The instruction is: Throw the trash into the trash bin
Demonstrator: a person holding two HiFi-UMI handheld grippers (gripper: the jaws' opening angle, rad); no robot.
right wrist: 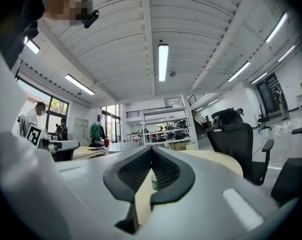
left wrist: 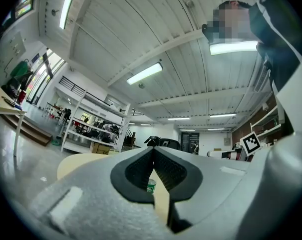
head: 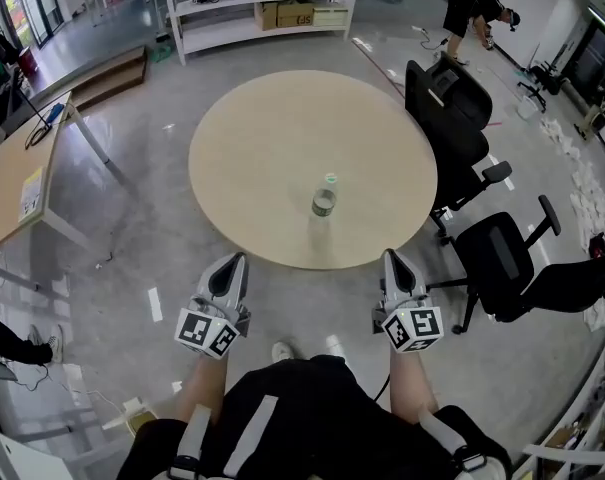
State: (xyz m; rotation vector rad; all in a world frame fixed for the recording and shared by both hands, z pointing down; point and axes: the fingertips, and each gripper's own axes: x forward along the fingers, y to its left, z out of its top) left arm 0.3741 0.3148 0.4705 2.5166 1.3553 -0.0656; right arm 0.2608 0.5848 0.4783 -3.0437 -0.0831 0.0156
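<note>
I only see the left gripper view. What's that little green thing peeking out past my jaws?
Observer: The head view shows it's a plastic bottle with a green label. It stands upright on the round table, apart from your left gripper.
Operator: Is my other gripper holding something?
Observer: No, the right gripper has its jaws together with nothing in them. It's by the table's near edge.

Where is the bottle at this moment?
In the head view, the bottle stands upright on the round table, toward its near edge and slightly right of centre, with a black chair off to its right.
</note>
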